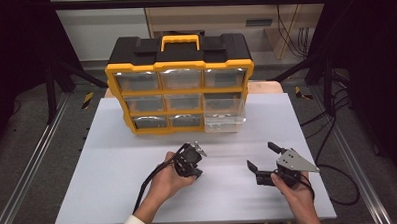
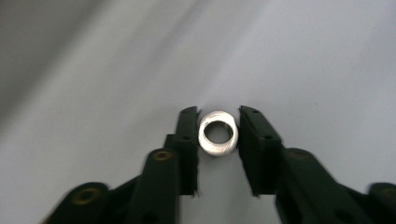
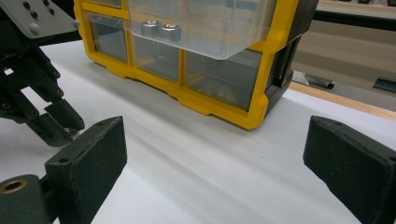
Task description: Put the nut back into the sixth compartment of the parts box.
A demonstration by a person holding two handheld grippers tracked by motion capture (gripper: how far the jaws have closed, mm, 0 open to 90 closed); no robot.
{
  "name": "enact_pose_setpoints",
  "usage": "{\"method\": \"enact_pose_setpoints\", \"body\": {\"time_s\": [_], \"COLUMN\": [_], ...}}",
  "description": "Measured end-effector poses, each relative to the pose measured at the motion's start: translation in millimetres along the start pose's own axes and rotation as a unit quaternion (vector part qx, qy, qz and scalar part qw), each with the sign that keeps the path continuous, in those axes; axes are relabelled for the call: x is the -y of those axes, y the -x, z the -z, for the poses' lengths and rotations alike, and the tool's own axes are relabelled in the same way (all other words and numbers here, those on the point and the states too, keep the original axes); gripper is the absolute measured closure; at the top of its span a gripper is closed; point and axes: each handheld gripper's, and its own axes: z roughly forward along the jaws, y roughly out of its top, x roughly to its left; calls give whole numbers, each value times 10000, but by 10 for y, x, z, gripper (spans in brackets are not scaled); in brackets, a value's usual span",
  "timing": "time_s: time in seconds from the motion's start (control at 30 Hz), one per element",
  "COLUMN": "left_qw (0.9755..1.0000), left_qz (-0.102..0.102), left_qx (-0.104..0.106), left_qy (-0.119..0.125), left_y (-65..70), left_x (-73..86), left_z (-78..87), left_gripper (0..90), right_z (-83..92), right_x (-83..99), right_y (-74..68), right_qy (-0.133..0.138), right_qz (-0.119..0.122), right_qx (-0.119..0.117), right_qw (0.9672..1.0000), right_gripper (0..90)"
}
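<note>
Left gripper view, metal ring (image 2: 218, 133) clamped between the jaws, on white table (image 2: 303, 60)

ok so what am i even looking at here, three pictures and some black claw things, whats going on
A person sits at a white table and holds a hand-operated gripper in each hand. The wide picture is taken from above the person's side, looking forward and down. The other two come from small cameras riding on the grippers, each looking along its own two black fingers.

At the far side of the table stands a yellow and black drawer organiser with clear drawers. Its lower right drawer is pulled out, and the right gripper view shows two metal nuts in it.

The left gripper is shut on a small metal ring, probably another nut, close above the table. The right gripper is open and holds nothing.
</note>
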Motion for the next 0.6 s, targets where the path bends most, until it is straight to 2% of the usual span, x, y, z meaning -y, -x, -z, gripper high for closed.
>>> {"method": "enact_pose_setpoints", "body": {"time_s": [0.1, 0.27, 0.47, 0.6], "left_qw": [10000, 10000, 9999, 9999], "left_qz": [-20, -66, -4, -32], "left_qx": [29, -44, -40, -57], "left_qy": [4, 20, 125, 127], "left_y": [-1, 4, 5, -5], "left_x": [-9, -22, -17, -1], "left_z": [-3, -13, 29, 39], "left_gripper": [697, 697, 697, 697], "right_z": [-2, 0, -2, -2], "right_x": [2, 1, 1, 2], "right_y": [3, 2, 2, 6], "right_qy": [6, 9, 10, 12], "right_qz": [-3, -6, -1, -7], "right_qx": [-7, -2, -11, -7], "right_qw": [10000, 10000, 10000, 10000], "right_gripper": [64, 64, 64, 64]}}
